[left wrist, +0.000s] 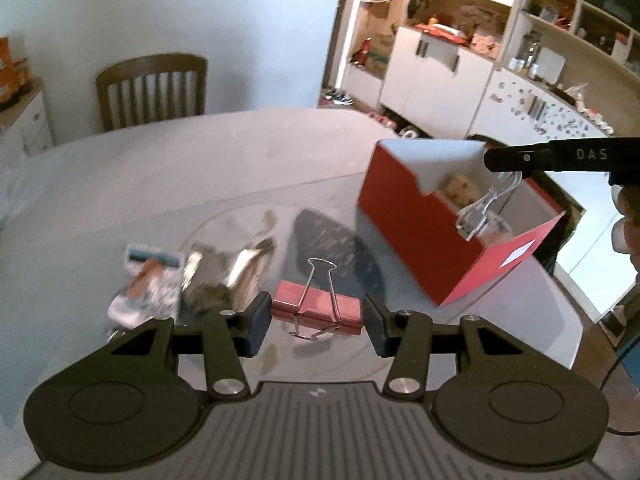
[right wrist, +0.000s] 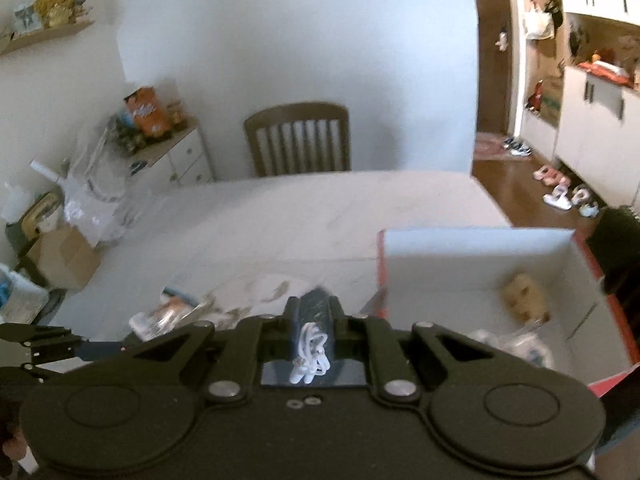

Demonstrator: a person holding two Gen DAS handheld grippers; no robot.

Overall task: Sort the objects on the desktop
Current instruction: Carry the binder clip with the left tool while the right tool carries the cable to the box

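**Binder clip and cable both gripped, box at right**

Binder clip (left wrist: 317, 309), red with wire handles, sits clamped between the left tool's (left wrist: 317, 322) partly spread fingers, above the pale surface (left wrist: 160, 184). At two o'clock from it stands the red box (left wrist: 404, 216), open-topped. Over the box, the right tool (right wrist: 313, 334), fully closed, pinches a coiled white cable (left wrist: 486, 204). Blurred packets (left wrist: 150, 288) lie at ten o'clock.
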